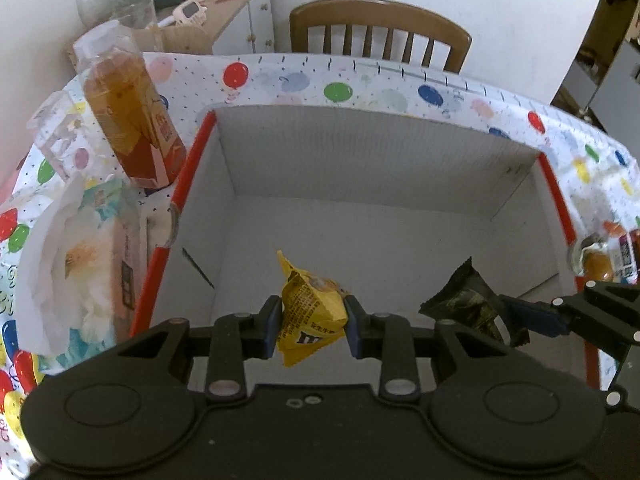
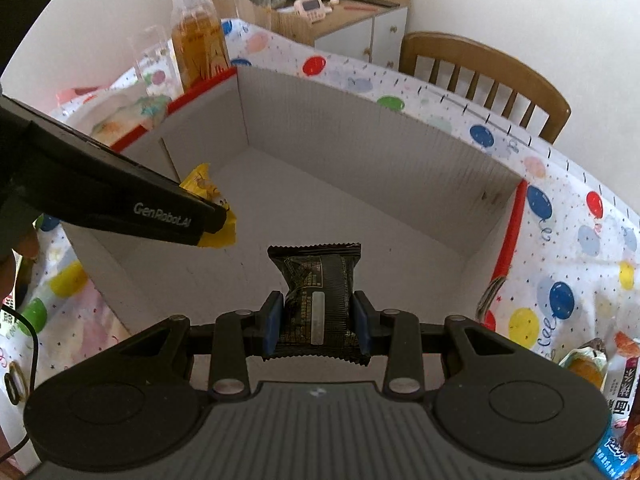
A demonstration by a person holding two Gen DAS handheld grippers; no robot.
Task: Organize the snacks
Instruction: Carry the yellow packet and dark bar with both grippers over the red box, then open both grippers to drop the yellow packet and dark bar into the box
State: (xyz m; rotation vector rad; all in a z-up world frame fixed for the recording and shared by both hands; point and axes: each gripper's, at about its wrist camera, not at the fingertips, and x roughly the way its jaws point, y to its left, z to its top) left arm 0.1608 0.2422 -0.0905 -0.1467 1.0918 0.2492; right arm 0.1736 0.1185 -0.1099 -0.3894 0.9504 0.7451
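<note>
Balloon-print tablecloth (image 1: 336, 88); crumpled yellow packet (image 1: 310, 312), dark wrapper (image 2: 318, 296).

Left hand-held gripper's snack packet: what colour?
Yellow packet, dark print, clearest in left wrist view.

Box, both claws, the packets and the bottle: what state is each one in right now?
Box: open, nothing resting on its floor.
Left claw: shut on yellow packet, held over the box.
Right claw: shut on dark packet, also over the box.
Bottle: upright beside the box, nearly full.
</note>
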